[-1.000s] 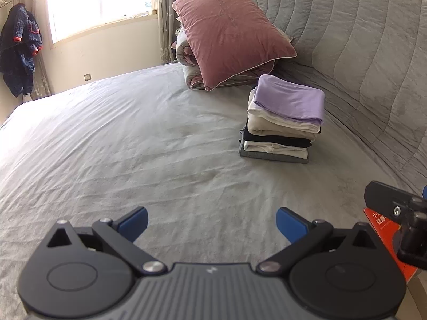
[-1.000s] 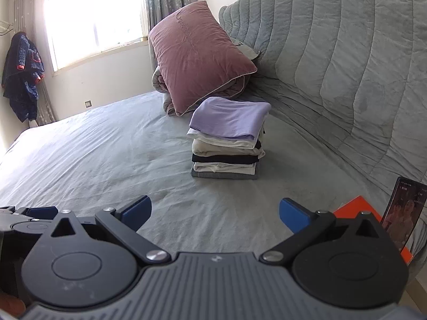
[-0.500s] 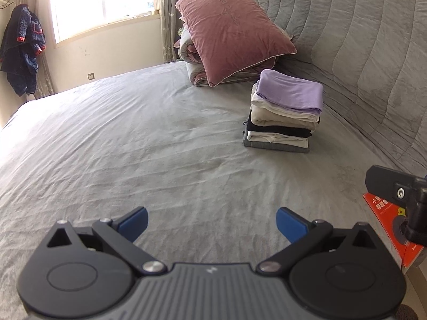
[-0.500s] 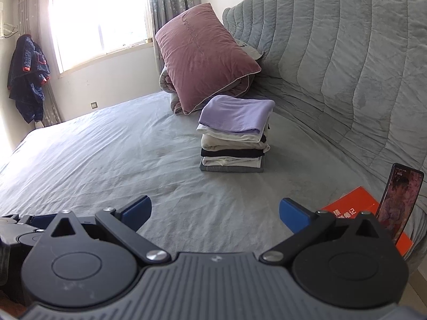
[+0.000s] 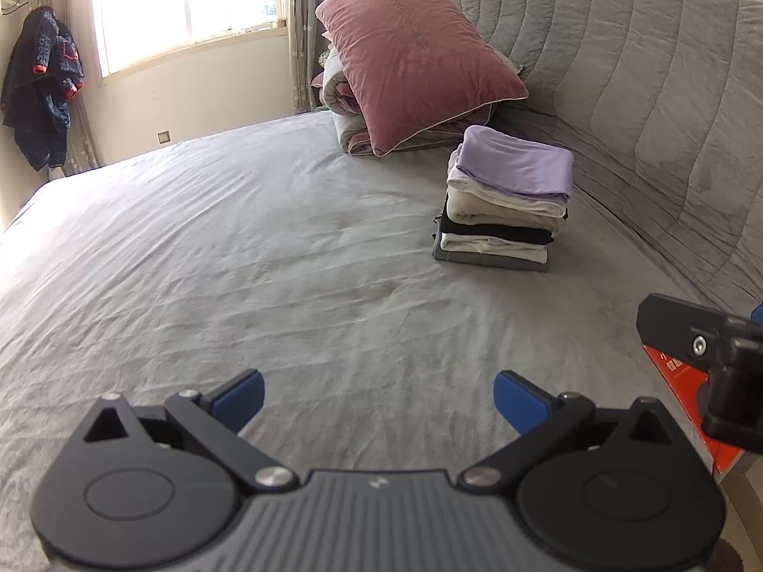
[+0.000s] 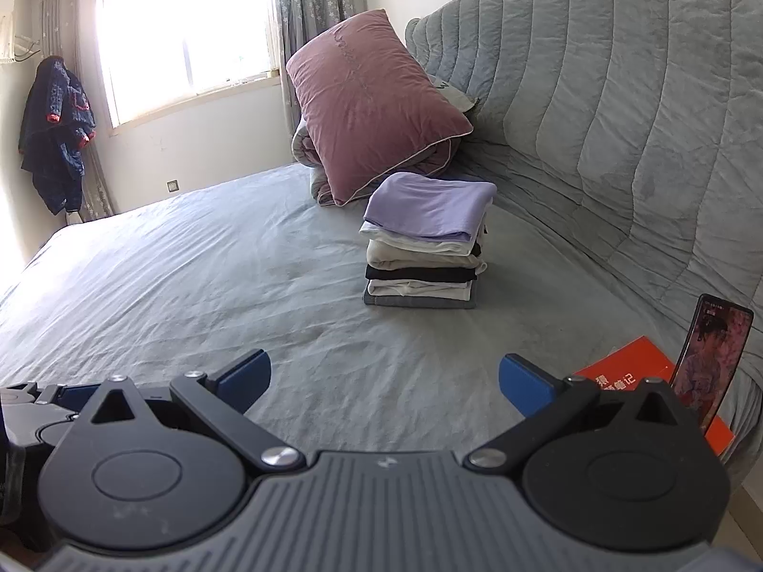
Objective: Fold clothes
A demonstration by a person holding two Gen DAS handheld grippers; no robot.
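Since the earlier frames, you have drawn both grippers back from the stack of folded clothes [image 5: 505,207], which now sits farther along the bed, and more of the orange book [image 6: 634,372] and the phone [image 6: 715,357] has come into the right wrist view.

Your left gripper [image 5: 379,395] hovers above the grey bedsheet [image 5: 238,262] with its blue fingertips [image 5: 241,393] spread wide and nothing between them. Your right gripper [image 6: 384,379] is likewise released and empty, level with the left one; part of its black body shows at the right edge of the left wrist view.

Just beyond the right gripper, at the bed's right edge, the orange book lies flat, and the phone stands upright on it with its screen lit.

Farther on, the stack of folded clothes rests on the bedsheet near the quilted grey headboard [image 6: 620,119]: a lilac garment on top, then white, beige, black, white and grey layers.

Behind the stack, a pink pillow [image 6: 367,105] leans on a rolled quilt [image 5: 341,95].

At the far wall, a dark jacket [image 6: 57,128] hangs beside the bright window [image 6: 186,33].
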